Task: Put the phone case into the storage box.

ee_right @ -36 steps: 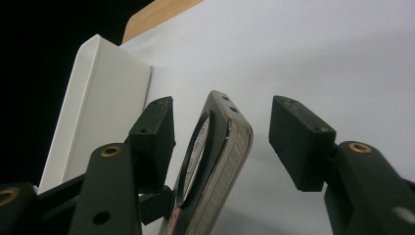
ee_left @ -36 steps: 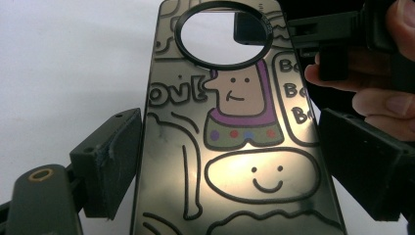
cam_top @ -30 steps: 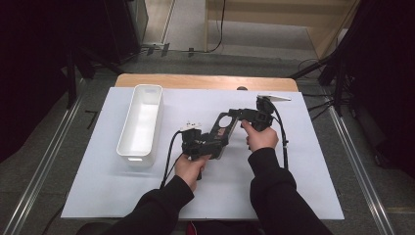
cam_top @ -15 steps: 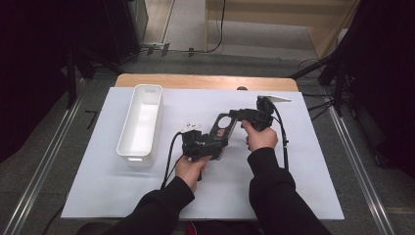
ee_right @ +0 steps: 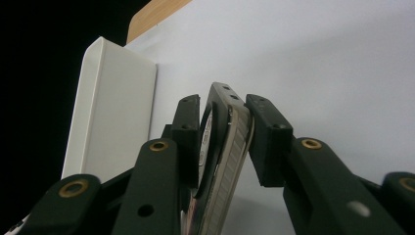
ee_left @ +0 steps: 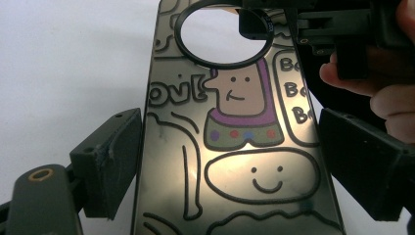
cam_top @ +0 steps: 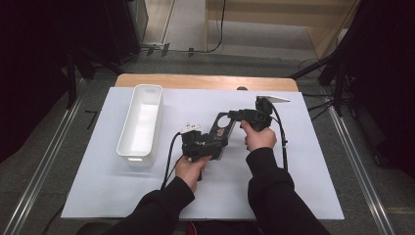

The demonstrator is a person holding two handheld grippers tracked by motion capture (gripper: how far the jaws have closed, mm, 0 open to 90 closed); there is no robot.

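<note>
From above, the phone case [cam_top: 221, 133] hangs over the white surface [cam_top: 303, 186] between both tools; the left tool [ee_left: 230, 161] straddles its width, the right tool [ee_right: 222, 142], just closing, pinches its edge, with the tray [cam_top: 142, 122] still empty.

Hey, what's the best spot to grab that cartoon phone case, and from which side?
Grip the phone case by its two long edges, or across its thin flat body near the camera-hole end. The left gripper straddles the long edges; the right gripper, whose jaws have just been closing, pinches front and back at the end with the ring opening.
</note>
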